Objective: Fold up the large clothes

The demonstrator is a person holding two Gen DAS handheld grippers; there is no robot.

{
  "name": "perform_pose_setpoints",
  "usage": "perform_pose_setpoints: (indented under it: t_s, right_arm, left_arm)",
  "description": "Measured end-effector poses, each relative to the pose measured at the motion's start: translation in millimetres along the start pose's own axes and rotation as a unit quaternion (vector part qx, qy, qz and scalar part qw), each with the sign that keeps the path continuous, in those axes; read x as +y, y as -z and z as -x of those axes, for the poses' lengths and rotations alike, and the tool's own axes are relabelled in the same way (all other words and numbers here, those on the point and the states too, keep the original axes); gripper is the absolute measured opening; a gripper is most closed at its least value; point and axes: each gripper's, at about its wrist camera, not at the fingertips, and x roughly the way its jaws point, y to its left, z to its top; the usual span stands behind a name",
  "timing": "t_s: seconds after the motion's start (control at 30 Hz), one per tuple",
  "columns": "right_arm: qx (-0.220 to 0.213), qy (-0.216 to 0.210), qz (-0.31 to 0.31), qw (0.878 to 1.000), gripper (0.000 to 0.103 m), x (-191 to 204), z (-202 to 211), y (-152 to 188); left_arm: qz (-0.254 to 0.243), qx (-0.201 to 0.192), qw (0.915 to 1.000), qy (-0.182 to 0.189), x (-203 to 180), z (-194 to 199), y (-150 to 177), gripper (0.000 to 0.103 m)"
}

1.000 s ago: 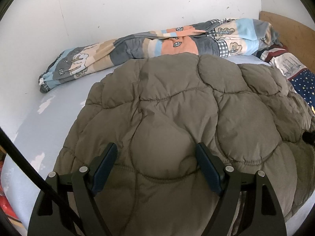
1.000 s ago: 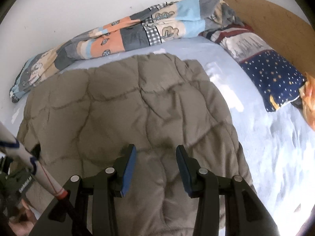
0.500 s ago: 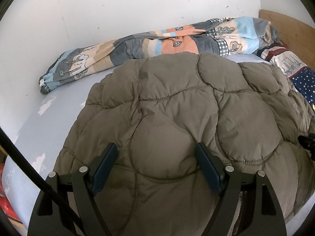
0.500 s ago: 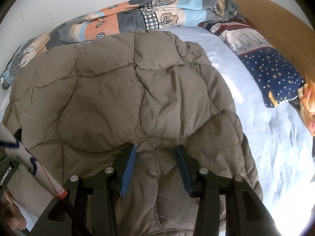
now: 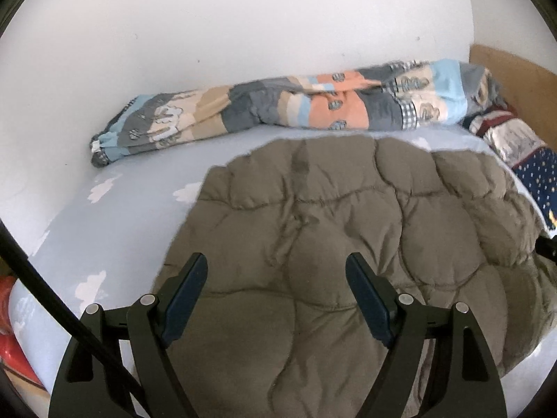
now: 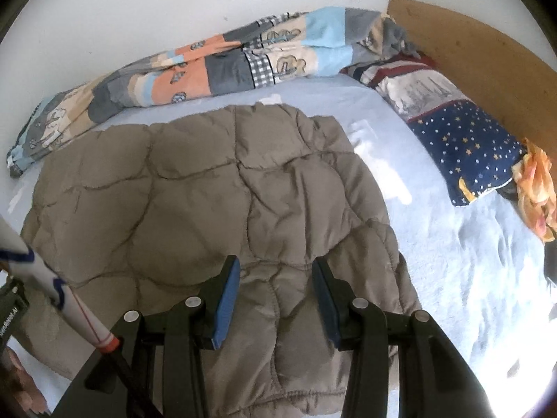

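Olive quilted jacket (image 5: 348, 244) is lying spread flat on the bed (image 5: 122, 230), near its front edge, short of the patchwork blanket (image 5: 296, 104) along the wall. I'm hovering both over it: left gripper (image 5: 276, 278) spread wide, right gripper (image 6: 275, 278) half-spread, neither pinching anything.

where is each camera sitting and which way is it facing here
Left wrist: on the left gripper, looking down along its open fingers over the quilted olive jacket toward the wall; only the gripper shows.
Right wrist: on the right gripper, angled down over the jacket toward the star pillow and headboard; gripper and a bit of hand at the lower left show.
Shared: jacket, patchwork blanket, blue bedsheet.
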Motion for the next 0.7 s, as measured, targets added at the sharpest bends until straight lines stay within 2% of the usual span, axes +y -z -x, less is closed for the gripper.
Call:
perform_pose_setpoints:
  t_s: [0.2, 0.3, 0.53, 0.7]
  right_arm:
    - [-0.045, -0.009, 0.022, 0.999, 0.05, 15, 34, 9]
    - [-0.034, -0.013, 0.027, 0.999, 0.051, 18, 36, 20]
    - [-0.013, -0.033, 0.082, 0.996, 0.051, 43, 31, 49]
    - [0.004, -0.029, 0.108, 0.994, 0.051, 60, 16, 59]
  left_arm:
    - [-0.008, -0.026, 0.9996, -0.012, 6, 28, 8, 0.081]
    - [-0.008, -0.007, 0.9999, -0.011, 8, 27, 15, 0.081]
    - [-0.01, 0.001, 0.9996, -0.027, 14, 28, 25, 0.081]
    - [-0.011, 0.009, 0.9993, -0.033, 18, 21, 27, 0.081]
